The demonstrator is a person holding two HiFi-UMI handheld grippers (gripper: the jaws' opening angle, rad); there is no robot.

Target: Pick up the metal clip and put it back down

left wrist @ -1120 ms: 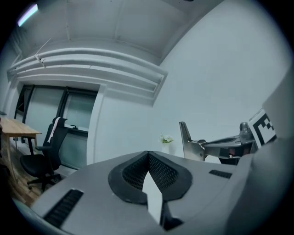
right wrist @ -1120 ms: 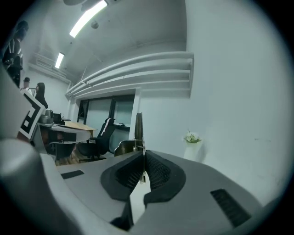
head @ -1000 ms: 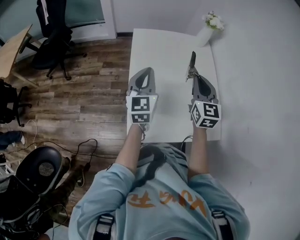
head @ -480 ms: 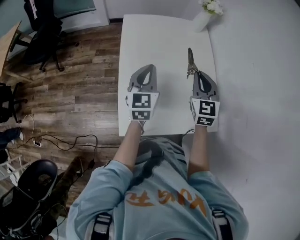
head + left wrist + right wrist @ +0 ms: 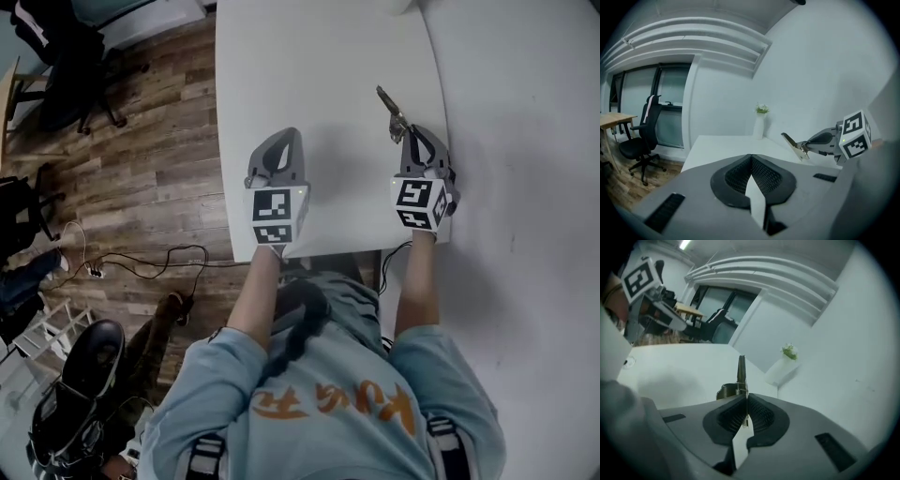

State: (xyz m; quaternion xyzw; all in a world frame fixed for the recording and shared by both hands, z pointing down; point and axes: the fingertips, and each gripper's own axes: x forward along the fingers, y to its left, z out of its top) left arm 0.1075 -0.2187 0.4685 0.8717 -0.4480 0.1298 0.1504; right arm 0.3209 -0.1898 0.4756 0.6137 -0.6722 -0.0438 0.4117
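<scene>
Since the earlier head-view frames, the right gripper (image 5: 410,141) has shifted toward the right edge of the table (image 5: 309,66), and the metal clip (image 5: 393,106) it carries now leans to the left instead of pointing straight away. The head view has also dropped, so the vase (image 5: 759,125) at the far right corner no longer appears in it.

Right gripper: jaws nearly together, clamped on the clip's handle end. The spring coil sits just beyond the pads and the clip's blade projects forward. In the left gripper view the clip appears to hang clear of the table surface, though the gap beneath it is hard to confirm.

Left gripper (image 5: 280,141): jaws together, nothing between them, positioned near the table's near edge toward the left corner.

Task status, as judged: the pick-up is complete; lowering and release remain.

Markings: each marker cube (image 5: 418,203) bears black-and-white square codes, with no readable text. Orange characters run across the person's light-blue shirt (image 5: 328,398), seen upside down, and are not legible.
</scene>
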